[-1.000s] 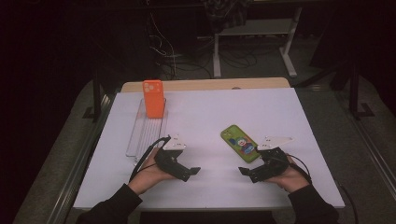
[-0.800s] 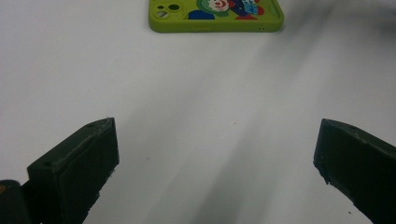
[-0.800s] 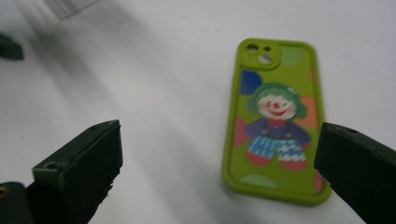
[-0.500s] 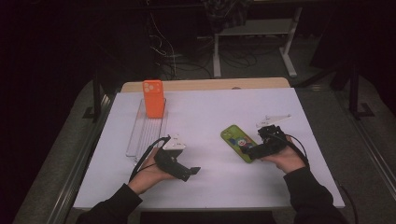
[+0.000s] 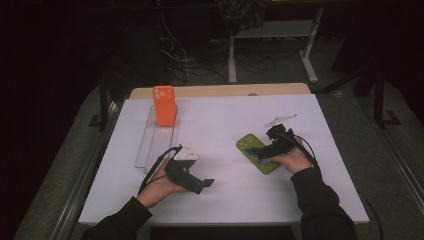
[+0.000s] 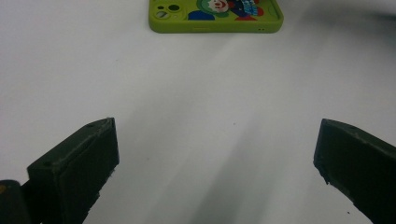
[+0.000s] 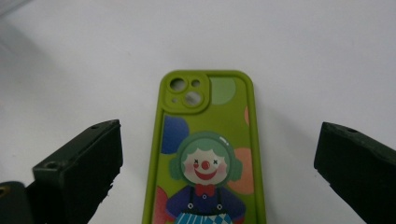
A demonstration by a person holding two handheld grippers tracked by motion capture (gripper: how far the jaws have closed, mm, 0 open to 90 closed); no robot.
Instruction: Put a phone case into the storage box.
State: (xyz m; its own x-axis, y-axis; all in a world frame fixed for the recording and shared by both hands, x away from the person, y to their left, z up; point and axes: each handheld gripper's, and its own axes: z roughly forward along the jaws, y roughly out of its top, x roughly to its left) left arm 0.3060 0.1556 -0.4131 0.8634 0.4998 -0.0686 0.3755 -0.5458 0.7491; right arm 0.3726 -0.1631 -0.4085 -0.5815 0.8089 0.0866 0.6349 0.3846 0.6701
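A green phone case (image 5: 252, 150) with a clown picture lies flat on the white table (image 5: 225, 120). My right gripper (image 5: 259, 152) hovers over its near end, open, jaws spread to either side of the green phone case (image 7: 208, 154). My left gripper (image 5: 205, 184) rests open near the front of the table, left of centre, nothing between its jaws. Across bare table it faces the green phone case (image 6: 215, 16). An orange phone case (image 5: 164, 105) stands upright at the far end of a clear slotted rack (image 5: 152, 145).
A small white bracket-like piece (image 5: 281, 119) lies on the table behind my right hand. A wooden strip (image 5: 220, 91) borders the table's far edge. Beyond it are a desk frame and cables on the dark floor.
My right gripper has moved forward and left from the table's front right, and now sits over the near end of the green phone case. The left gripper has stayed put.
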